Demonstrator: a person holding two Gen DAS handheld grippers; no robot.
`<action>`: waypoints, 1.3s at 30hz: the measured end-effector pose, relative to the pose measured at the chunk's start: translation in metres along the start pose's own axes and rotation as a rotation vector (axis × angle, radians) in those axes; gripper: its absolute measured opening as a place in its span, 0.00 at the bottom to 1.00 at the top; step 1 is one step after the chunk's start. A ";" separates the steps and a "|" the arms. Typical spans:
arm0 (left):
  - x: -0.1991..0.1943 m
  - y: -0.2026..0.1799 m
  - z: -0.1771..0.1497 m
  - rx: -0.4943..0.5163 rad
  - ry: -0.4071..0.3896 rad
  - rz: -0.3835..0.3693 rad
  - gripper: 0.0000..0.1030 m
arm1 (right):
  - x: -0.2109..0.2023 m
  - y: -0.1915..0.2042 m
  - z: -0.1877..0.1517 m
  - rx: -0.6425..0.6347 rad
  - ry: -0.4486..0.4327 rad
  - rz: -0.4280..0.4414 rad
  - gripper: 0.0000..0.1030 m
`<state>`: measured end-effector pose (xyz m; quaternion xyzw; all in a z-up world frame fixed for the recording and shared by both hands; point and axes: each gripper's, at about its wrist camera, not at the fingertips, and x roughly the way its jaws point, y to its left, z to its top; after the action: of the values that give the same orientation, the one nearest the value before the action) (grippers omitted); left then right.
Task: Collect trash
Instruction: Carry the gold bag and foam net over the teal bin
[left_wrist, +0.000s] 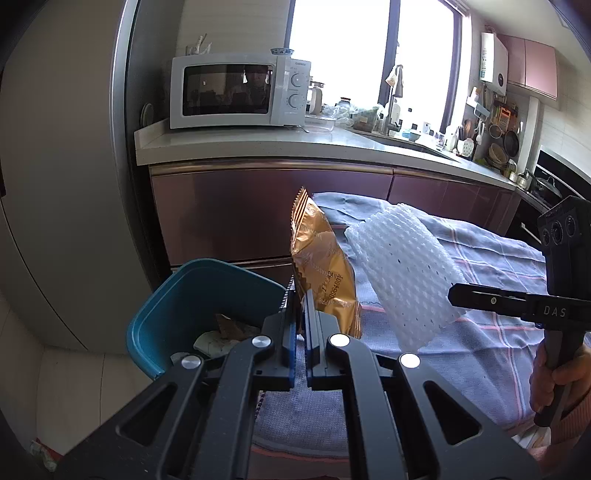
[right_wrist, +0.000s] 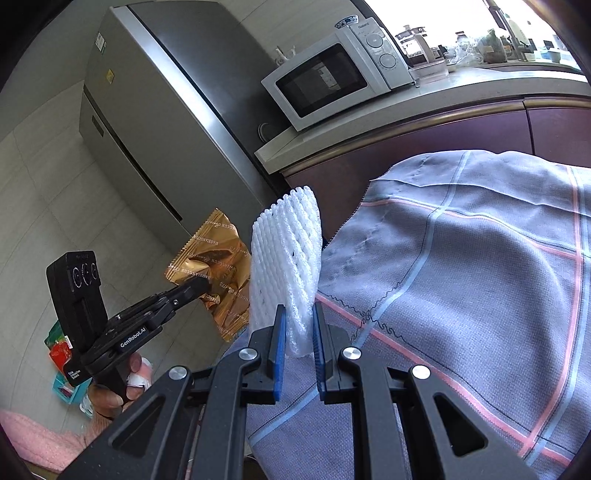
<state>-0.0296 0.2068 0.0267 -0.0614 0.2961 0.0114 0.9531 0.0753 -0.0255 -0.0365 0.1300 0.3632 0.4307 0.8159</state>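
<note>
Wrapper (left_wrist: 325, 266) pinched between left fingers (left_wrist: 291, 317), above bin (left_wrist: 147, 332).

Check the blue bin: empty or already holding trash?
Already holding trash: crumpled paper scraps lie inside the blue bin, below the gold wrapper.

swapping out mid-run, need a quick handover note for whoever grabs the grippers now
Left gripper: shut on the gold snack wrapper, held up beside the blue bin.
Right gripper: shut on the white foam net, lifted over the checked cloth.
Done: some trash already lies in the bin; both pieces are picked up.
Left: carry each over the bin and release, wrapper likely first since it is nearer. Coloured packaging also lies on the floor, possibly still to collect.
</note>
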 end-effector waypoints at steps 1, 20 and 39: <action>0.000 0.001 0.000 -0.004 0.001 0.002 0.04 | 0.002 0.001 0.000 -0.002 0.002 0.002 0.12; -0.004 0.031 -0.001 -0.045 -0.001 0.057 0.04 | 0.029 0.019 0.007 -0.029 0.040 0.031 0.12; 0.003 0.056 -0.001 -0.079 0.007 0.101 0.04 | 0.053 0.030 0.015 -0.056 0.078 0.043 0.12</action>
<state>-0.0310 0.2618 0.0182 -0.0839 0.3015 0.0709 0.9471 0.0872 0.0363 -0.0356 0.0980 0.3799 0.4628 0.7949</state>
